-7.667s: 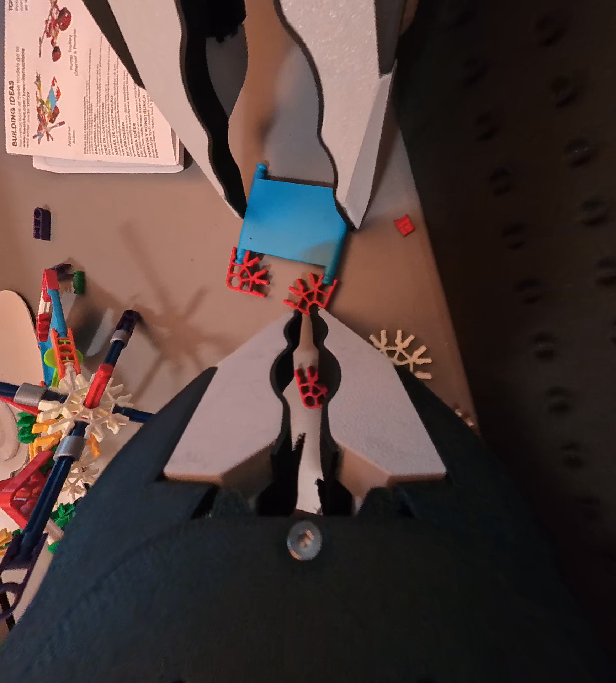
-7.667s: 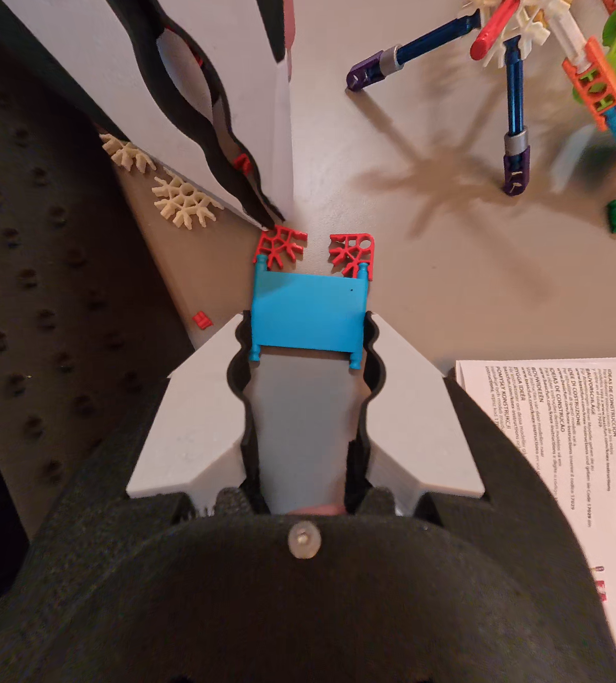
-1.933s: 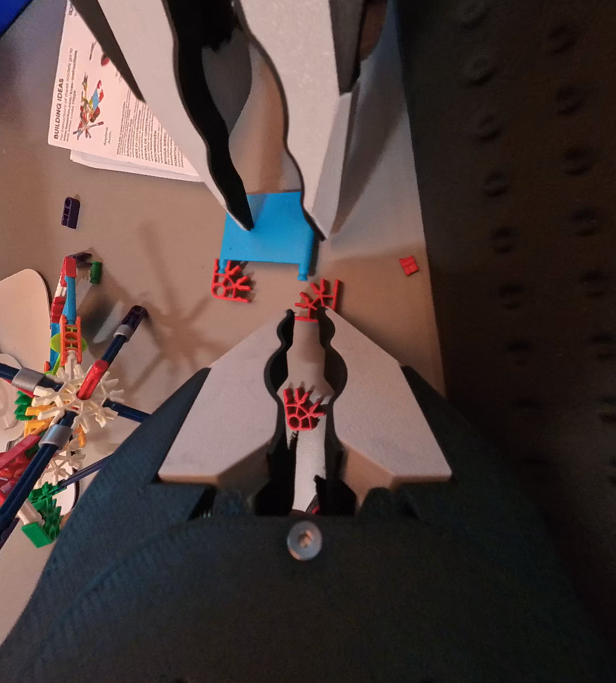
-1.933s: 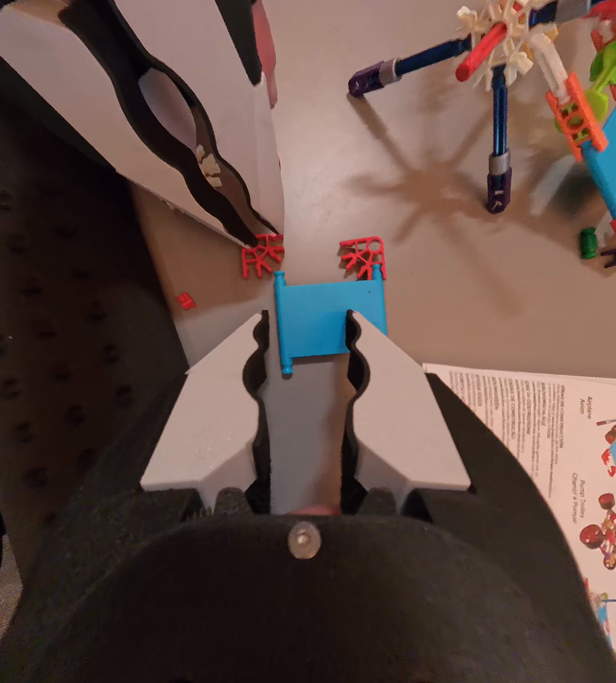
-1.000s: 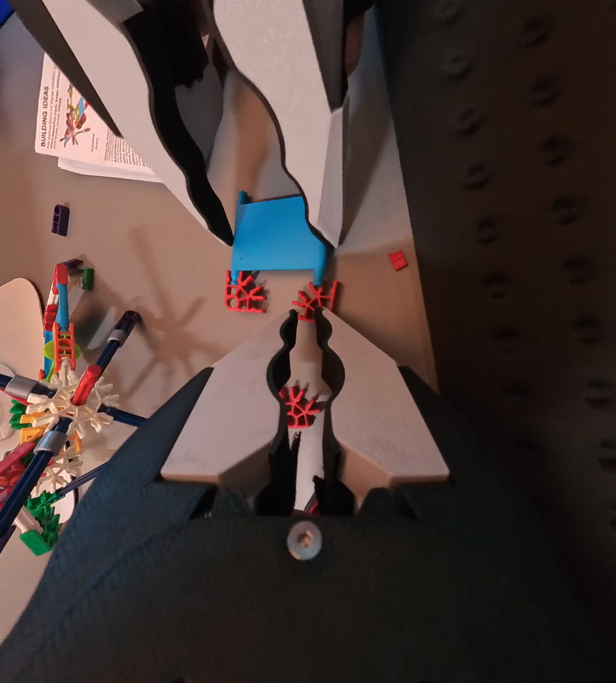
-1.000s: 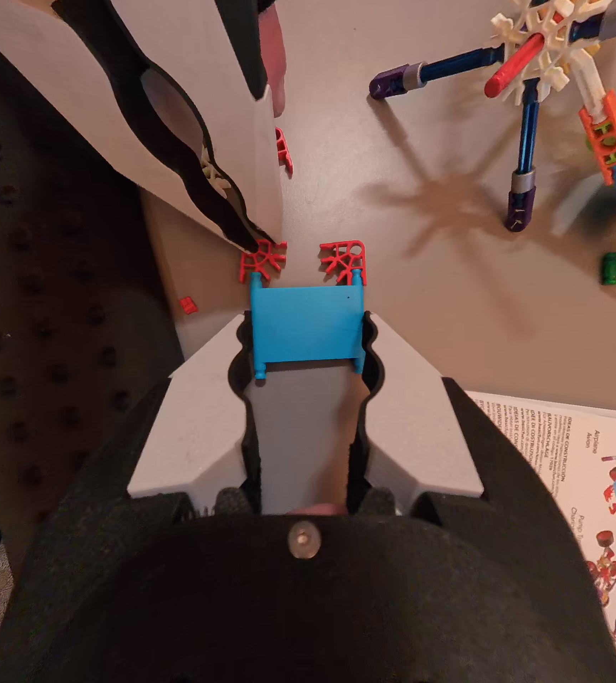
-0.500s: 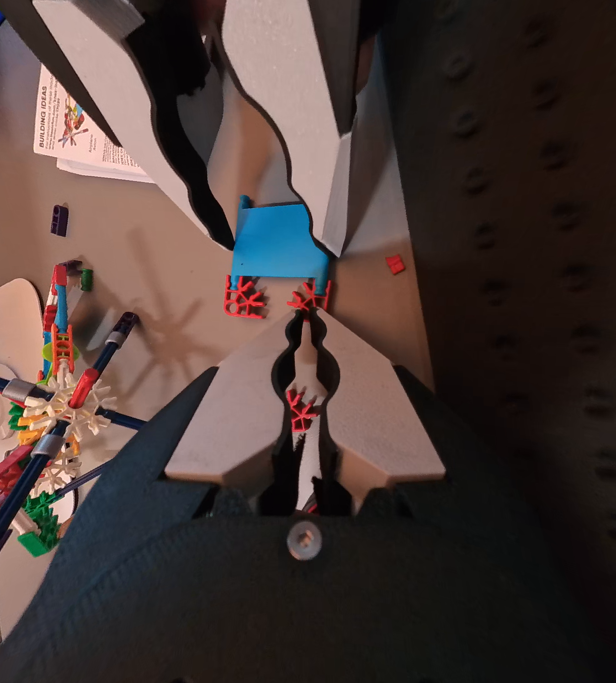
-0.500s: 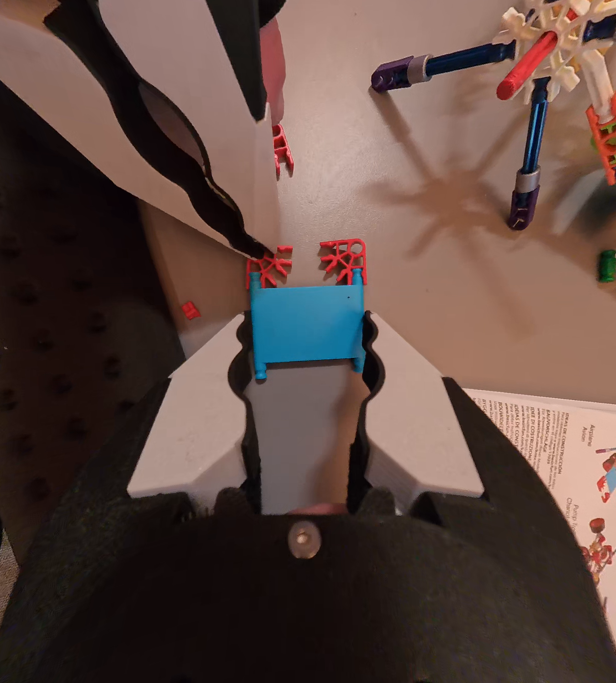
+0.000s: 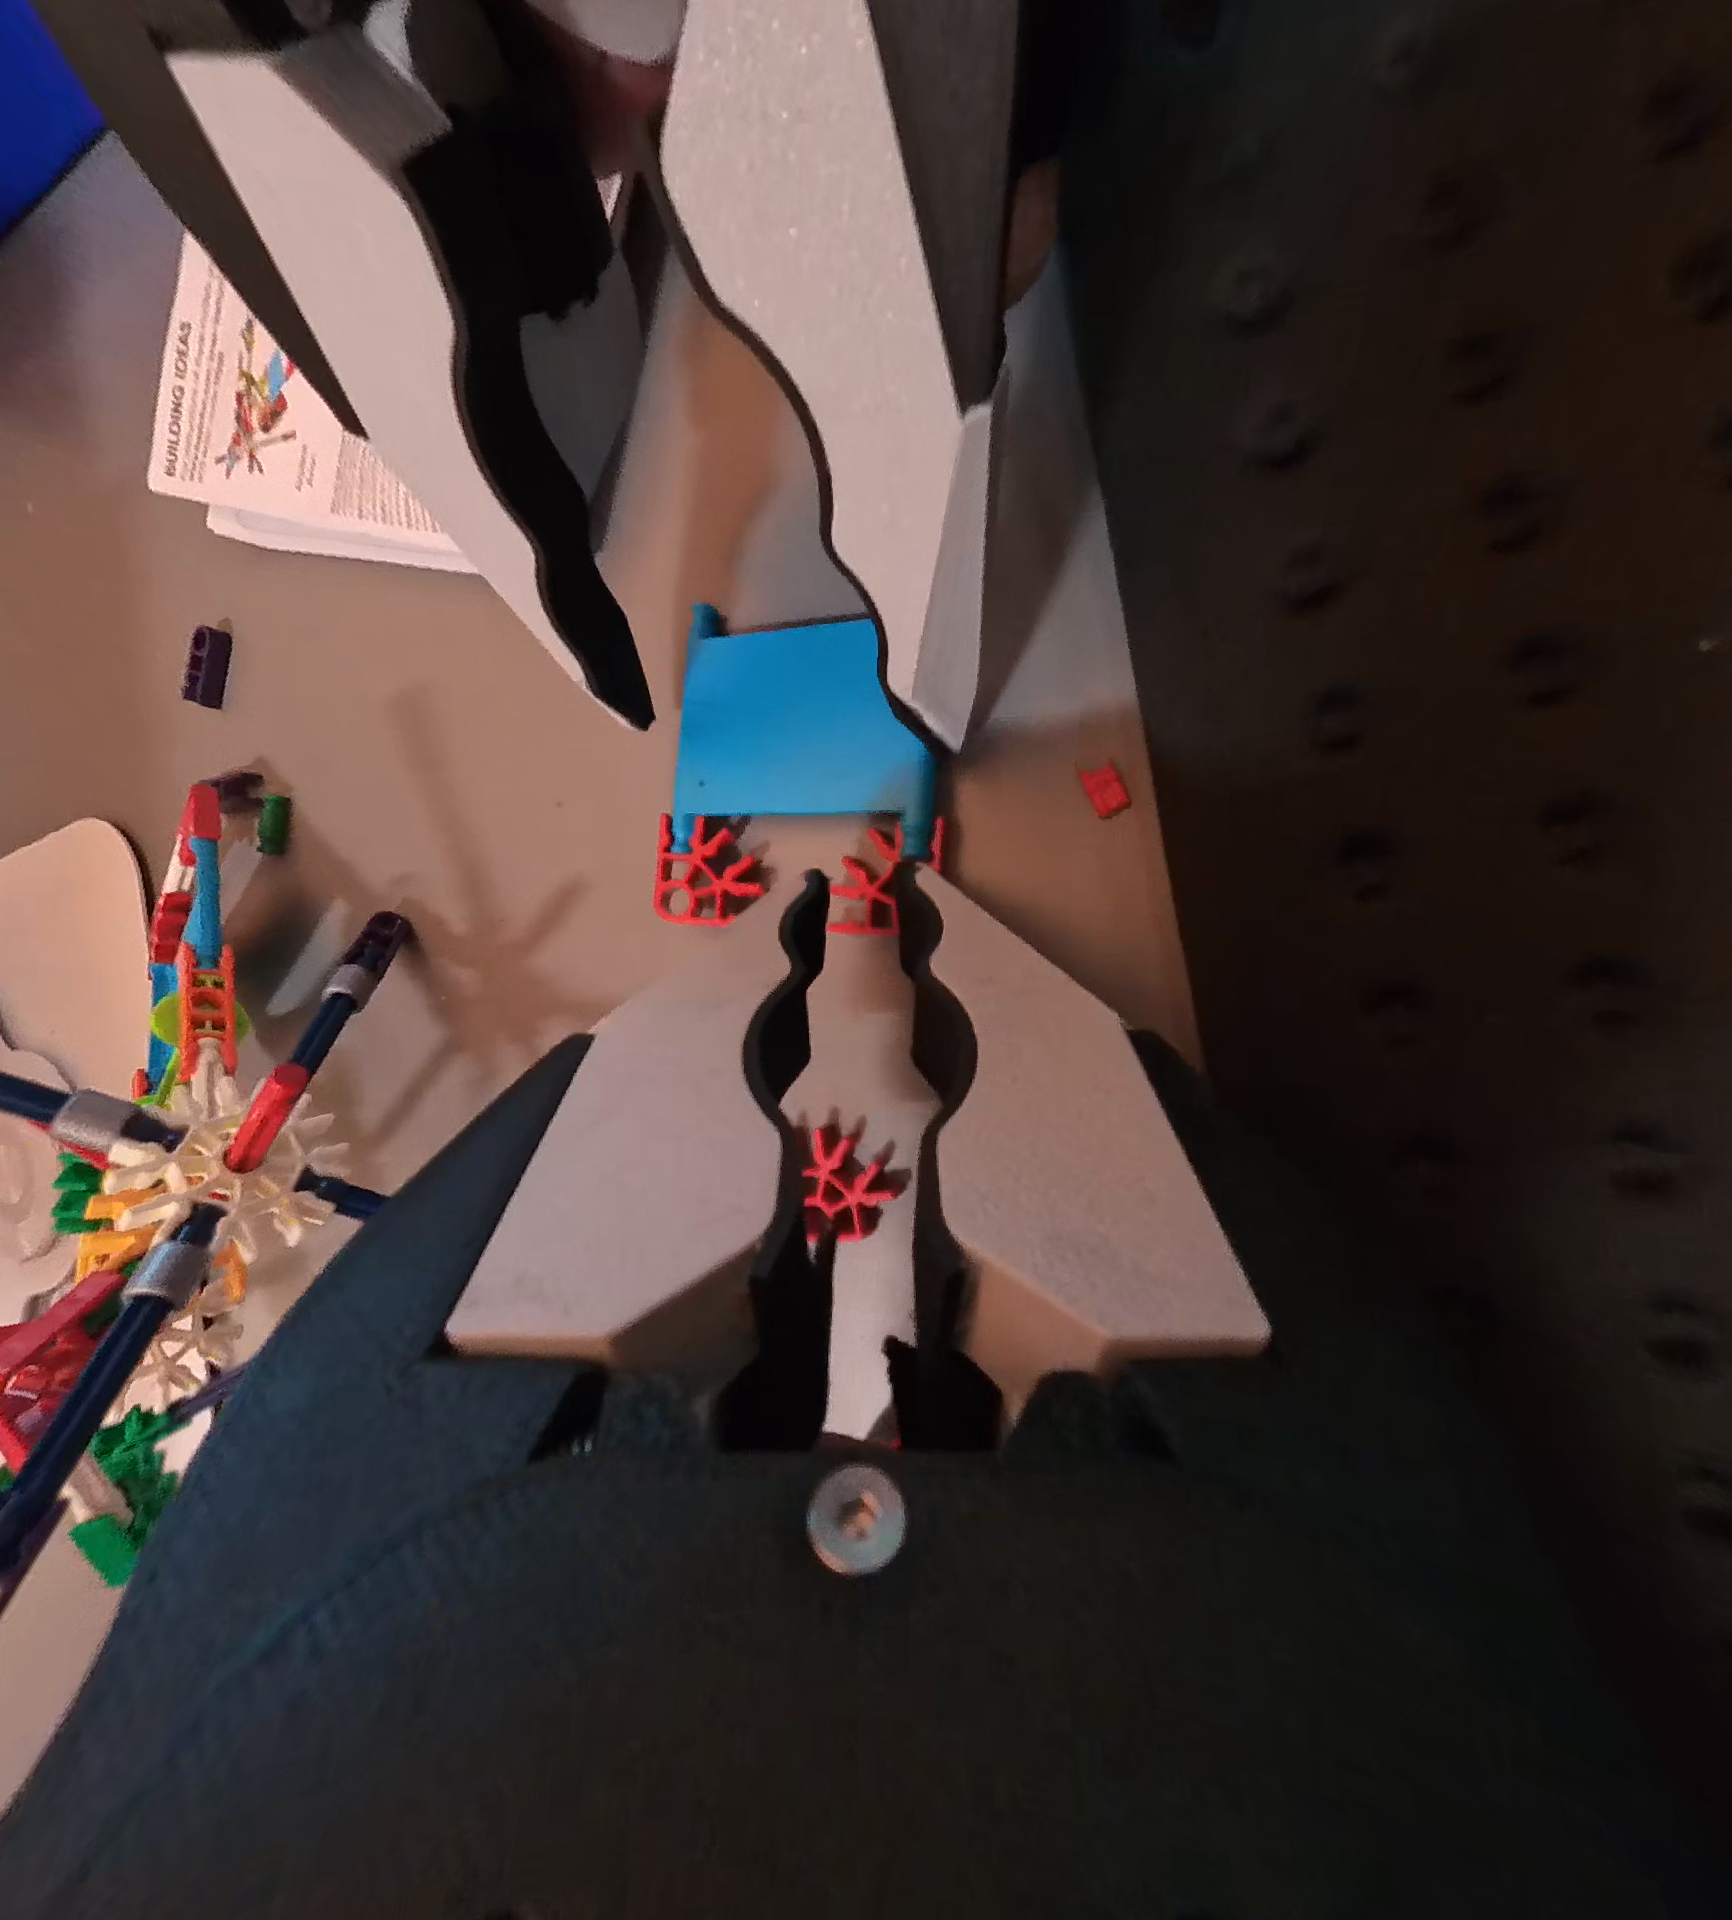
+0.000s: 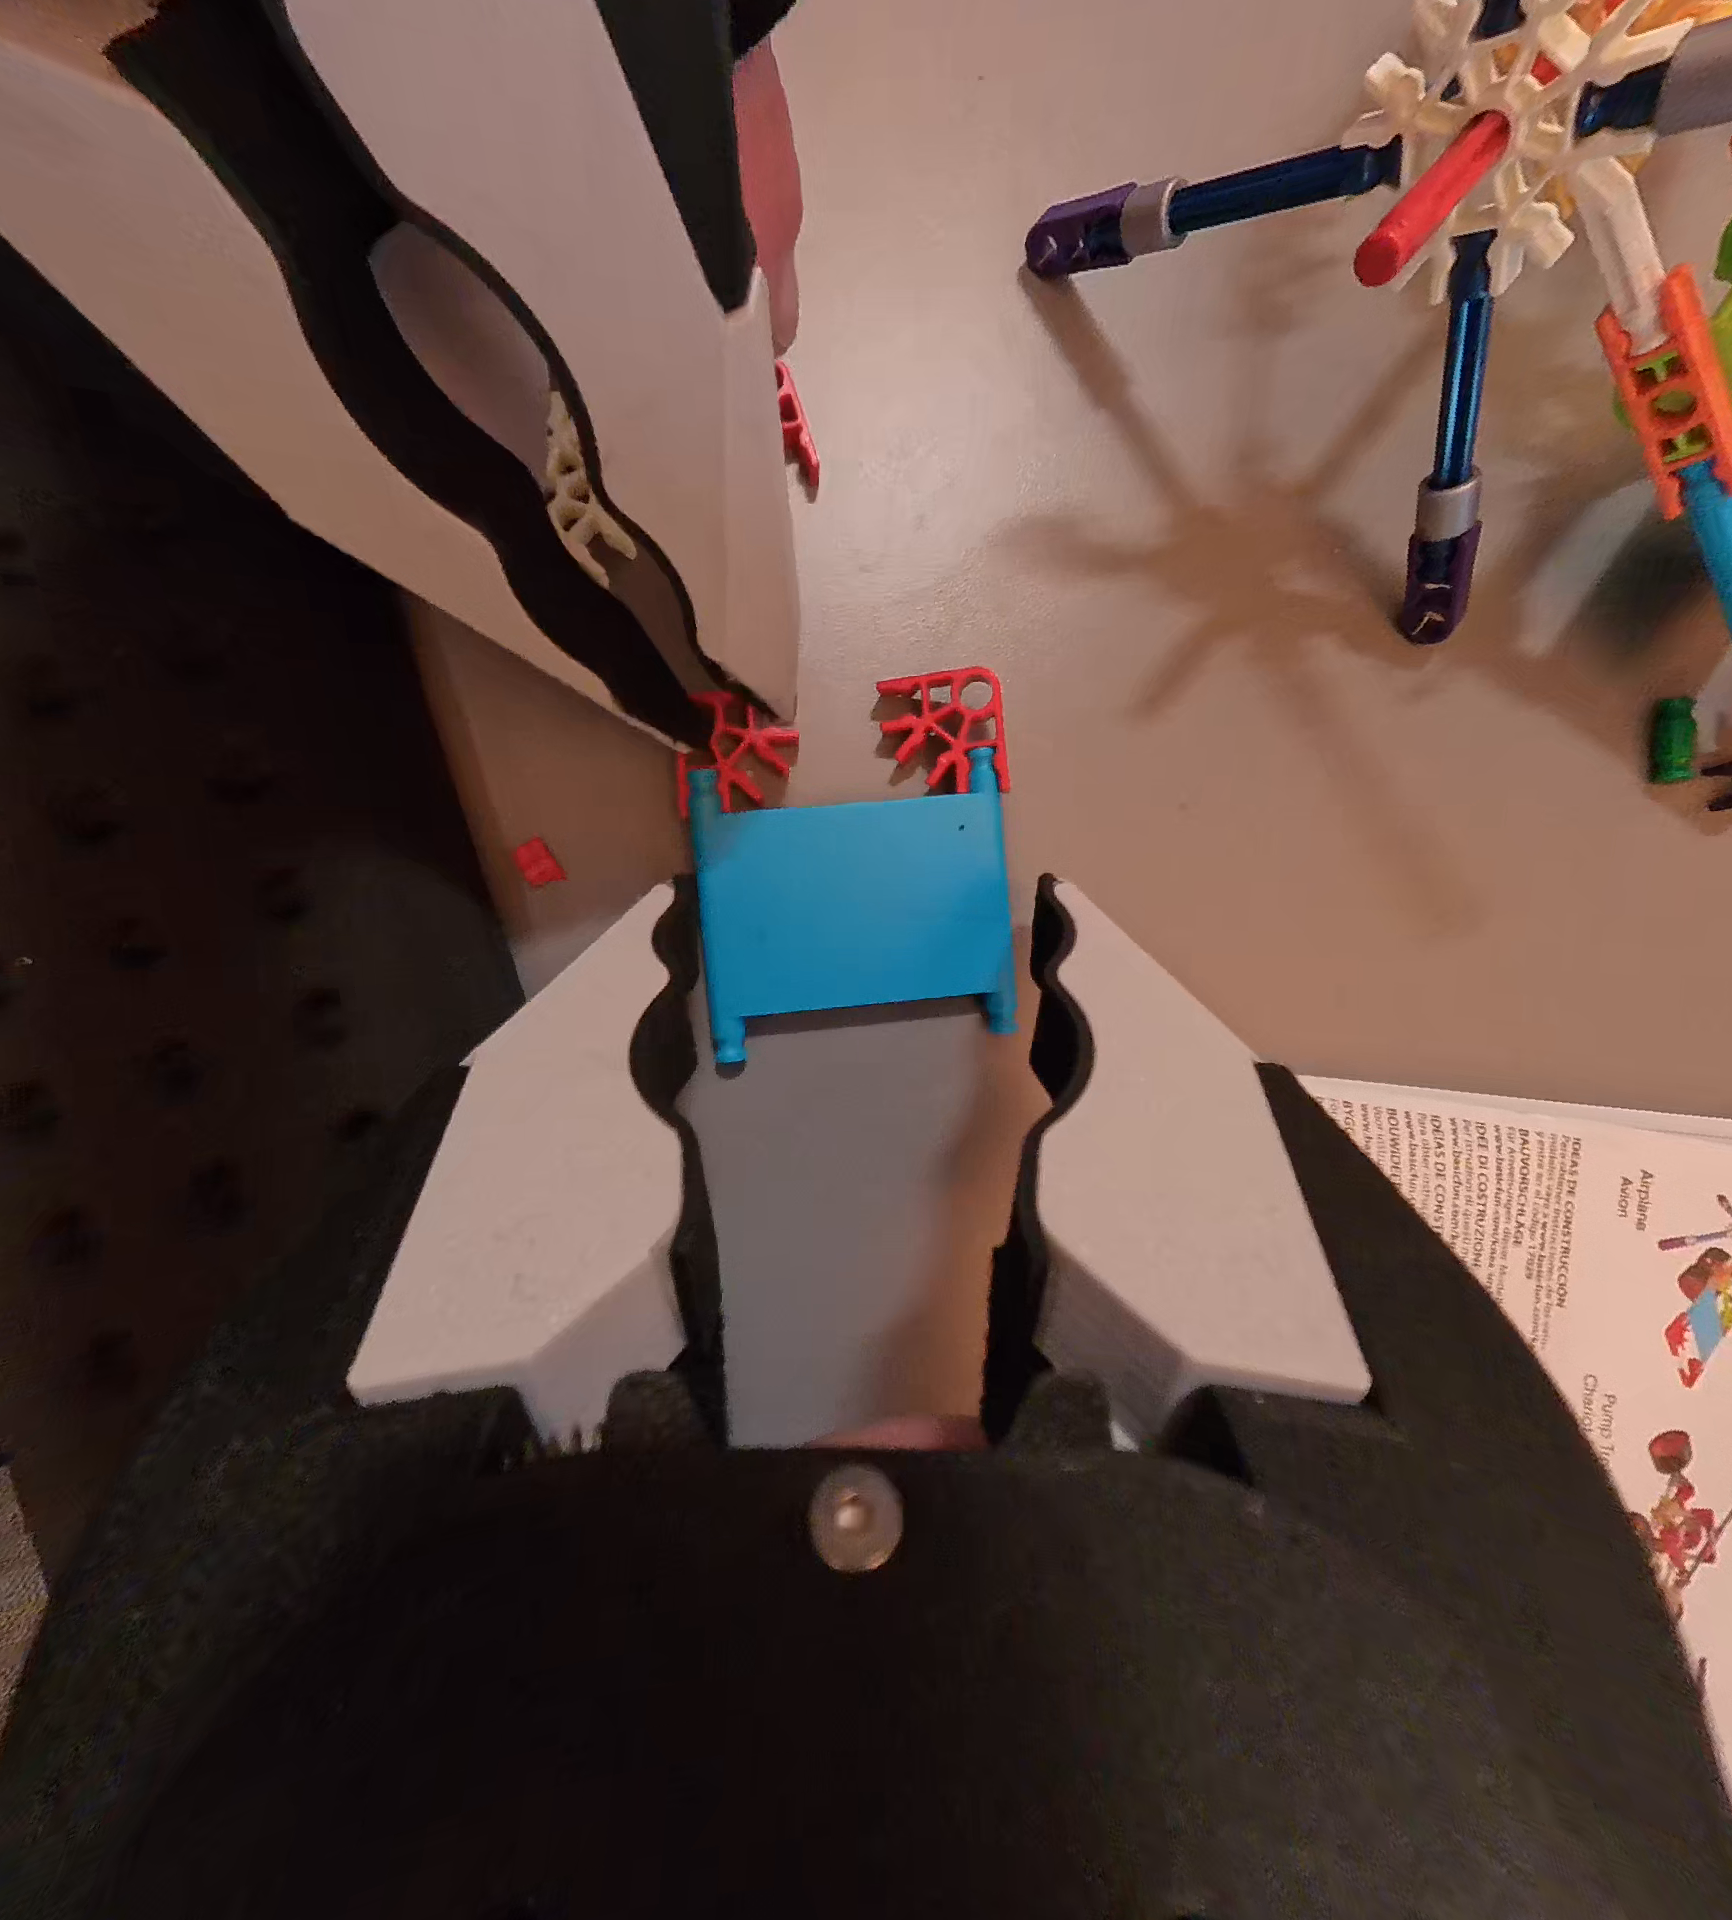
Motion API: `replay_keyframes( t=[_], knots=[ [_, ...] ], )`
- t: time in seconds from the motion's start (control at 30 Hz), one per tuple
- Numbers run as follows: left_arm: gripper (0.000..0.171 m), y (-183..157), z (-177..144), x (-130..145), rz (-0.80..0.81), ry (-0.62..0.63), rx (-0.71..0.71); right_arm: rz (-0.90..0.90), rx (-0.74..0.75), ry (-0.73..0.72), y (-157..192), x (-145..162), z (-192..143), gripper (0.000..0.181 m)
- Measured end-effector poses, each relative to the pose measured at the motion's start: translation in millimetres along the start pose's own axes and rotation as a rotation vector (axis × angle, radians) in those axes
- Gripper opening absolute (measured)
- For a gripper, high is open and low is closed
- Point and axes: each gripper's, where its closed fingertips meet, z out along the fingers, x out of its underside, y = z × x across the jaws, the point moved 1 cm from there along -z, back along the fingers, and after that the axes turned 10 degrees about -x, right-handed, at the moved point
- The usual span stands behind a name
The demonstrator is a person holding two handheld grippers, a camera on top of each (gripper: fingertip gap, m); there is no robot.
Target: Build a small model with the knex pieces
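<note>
A blue panel [image 10: 846, 920] is bracketed, apparently without contact, by the wide right gripper [image 10: 857, 894] on the table [image 10: 1205, 831]. A red connector [image 9: 872, 894] on the panel's corner peg is touched by the narrowed left gripper [image 9: 862, 883], seemingly for steadying; its grip cannot be told.

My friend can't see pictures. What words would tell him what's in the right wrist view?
The right gripper sits open around a blue panel lying on a tan table, with a red connector at each far corner. The left gripper reaches in from the top left, its tips on one red connector. A colourful toy model and an instruction sheet lie to the right.
</note>
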Motion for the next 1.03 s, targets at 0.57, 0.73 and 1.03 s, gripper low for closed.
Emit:
replay_keyframes(
  t=[0.57,0.73,1.03],
  knots=[
    [0.014,5.1,1.7,7.7,0.002,0.026,-0.003,0.005,-0.001,-0.019,-2.9,3.4,-1.0,0.064],
    [0.015,4.1,0.0,6.1,0.006,0.017,0.004,0.009,-0.014,-0.008,-1.7,4.6,2.3,0.058],
    [0.012,-1.6,2.5,4.9,0.02,0.014,0.015,-0.007,-0.032,-0.006,3.2,4.7,2.0,0.057]
  ],
)
